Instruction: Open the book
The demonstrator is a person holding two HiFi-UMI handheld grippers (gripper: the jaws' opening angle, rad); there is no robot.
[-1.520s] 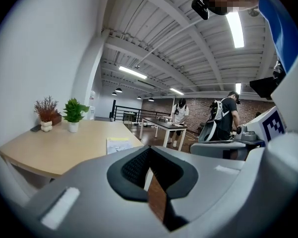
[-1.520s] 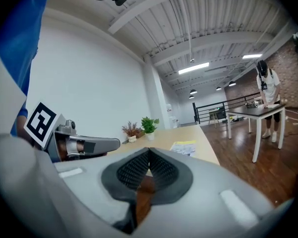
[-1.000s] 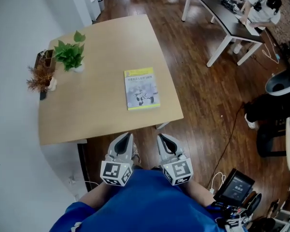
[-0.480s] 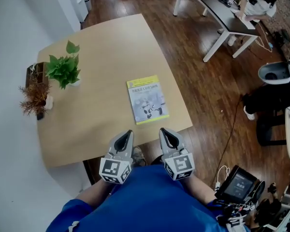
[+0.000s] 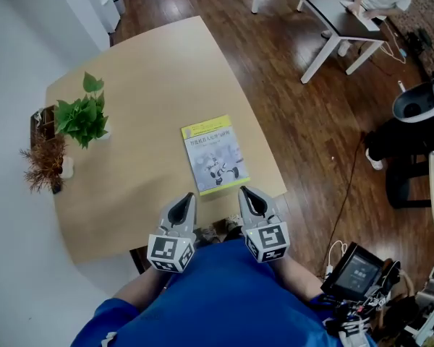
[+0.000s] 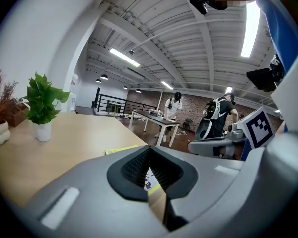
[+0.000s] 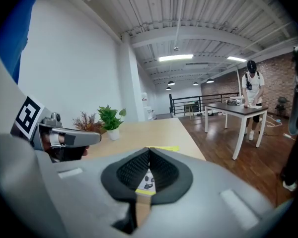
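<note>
The thin yellow-grey paperback book has come closer and lies shut just ahead of my left claw and right claw, both closed and empty. Approach step; next I hook the cover edge.

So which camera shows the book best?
The head view: the whole closed book lies cover-up on the table. The left gripper view catches only its yellow edge; the right gripper view, a sliver of cover.
</note>
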